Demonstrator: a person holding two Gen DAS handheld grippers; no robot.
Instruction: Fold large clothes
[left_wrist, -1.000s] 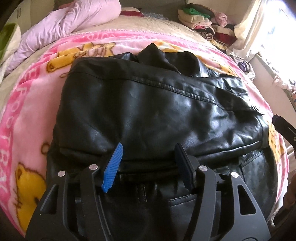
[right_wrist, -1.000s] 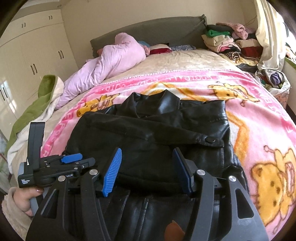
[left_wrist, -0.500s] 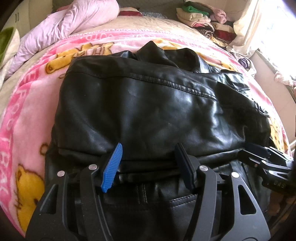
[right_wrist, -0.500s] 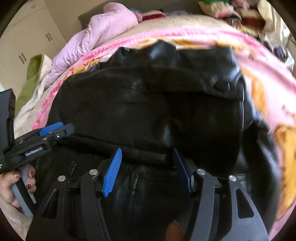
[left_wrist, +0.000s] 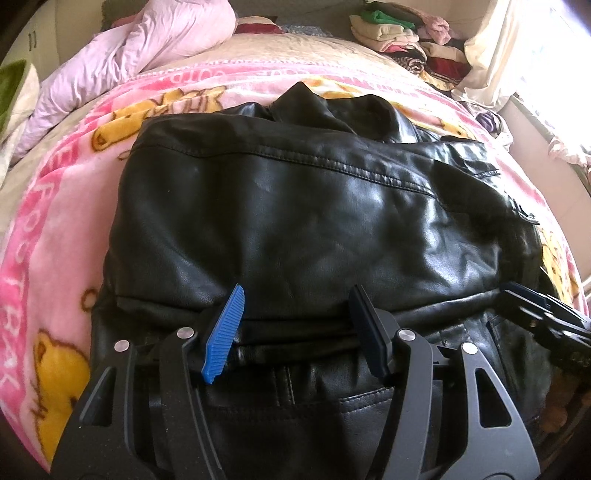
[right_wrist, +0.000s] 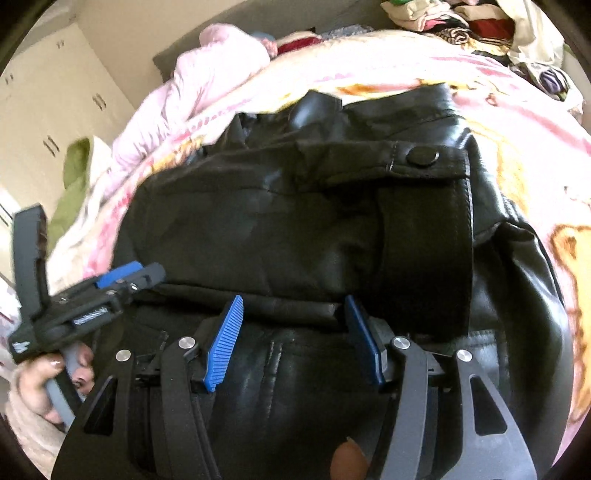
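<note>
Black jacket (left_wrist: 314, 221) folded on pink blanket (left_wrist: 48, 229), blanket bare along both sides. Left gripper (left_wrist: 295, 325) and right gripper (right_wrist: 291, 332) at near fold edge, jaws apart, gripping nothing.

A bed (left_wrist: 303, 48) carries a pink cartoon blanket (left_wrist: 55, 229). A folded black leather jacket (left_wrist: 295, 221) lies on the blanket. At the far end lie a lilac quilt (left_wrist: 147, 44) on the left and stacked clothes (left_wrist: 402, 40) on the right.

pink cartoon blanket (left_wrist: 55, 236) on bed; lilac duvet (left_wrist: 147, 48) bunched behind, stacked folded clothes (left_wrist: 402, 40), cream wardrobe doors (right_wrist: 48, 110)
</note>
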